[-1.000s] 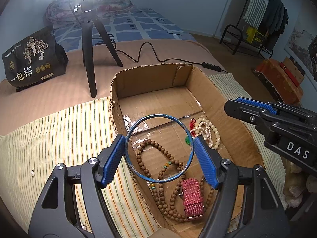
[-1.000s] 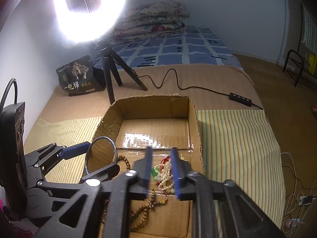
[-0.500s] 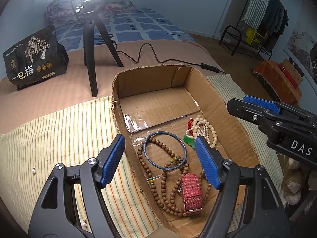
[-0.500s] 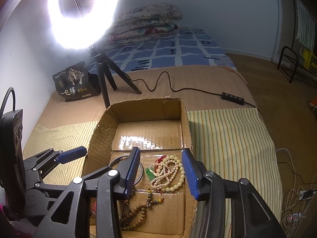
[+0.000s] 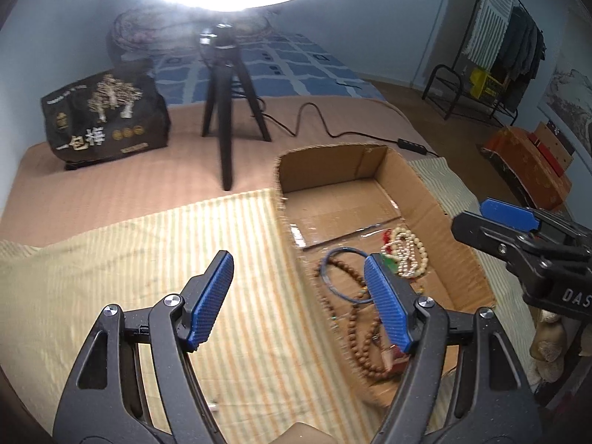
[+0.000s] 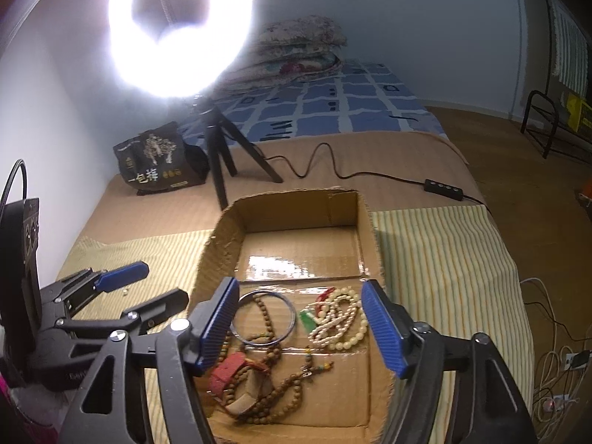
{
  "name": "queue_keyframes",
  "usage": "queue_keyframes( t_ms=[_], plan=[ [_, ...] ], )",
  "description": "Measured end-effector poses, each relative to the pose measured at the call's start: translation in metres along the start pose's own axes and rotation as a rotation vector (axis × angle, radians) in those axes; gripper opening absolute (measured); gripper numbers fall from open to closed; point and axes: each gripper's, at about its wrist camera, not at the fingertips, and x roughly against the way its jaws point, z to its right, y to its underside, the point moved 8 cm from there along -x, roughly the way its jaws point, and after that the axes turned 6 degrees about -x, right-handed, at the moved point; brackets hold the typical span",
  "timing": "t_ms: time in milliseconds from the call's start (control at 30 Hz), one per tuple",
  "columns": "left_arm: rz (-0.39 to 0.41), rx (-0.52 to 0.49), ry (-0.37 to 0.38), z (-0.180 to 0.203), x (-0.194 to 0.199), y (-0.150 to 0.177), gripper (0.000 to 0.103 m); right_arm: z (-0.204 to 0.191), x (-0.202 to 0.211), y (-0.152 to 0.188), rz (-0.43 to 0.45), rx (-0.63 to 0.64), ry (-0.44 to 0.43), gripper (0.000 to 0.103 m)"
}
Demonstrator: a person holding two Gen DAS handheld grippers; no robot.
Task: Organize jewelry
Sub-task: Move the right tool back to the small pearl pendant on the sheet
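The thin blue bangle (image 6: 263, 317) lies flat on brown beads (image 6: 275, 381) near the cardboard box's (image 6: 296, 205) front-left corner. Your left gripper (image 5: 299, 299) and right gripper (image 6: 300, 323) gape wide, empty.

— What lights the room?
— A ring light (image 6: 181, 29) on a black tripod (image 6: 222, 155), glaring against pale blue walls (image 6: 407, 18).
— And the furniture?
— A bed (image 6: 333, 111) with a blue checked sheet, folded floral quilts (image 6: 296, 51) at its head, and a clothes rack (image 5: 510, 48) standing on the wooden floor (image 6: 518, 155).
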Motion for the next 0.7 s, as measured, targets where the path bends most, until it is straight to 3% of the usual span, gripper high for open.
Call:
queue_keyframes(
  t_ms=[200, 700],
  plan=[
    [0.01, 0.011, -0.047, -0.035, 0.018, 0.009, 0.075, -0.032, 0.008, 0.007, 0.017, 0.058, -0.025, 0.085],
    [0.005, 0.089, -0.12, -0.13, 0.042, 0.046, 0.075, -0.114, -0.001, 0.047, -0.023, 0.122, -0.148, 0.085]
  ],
)
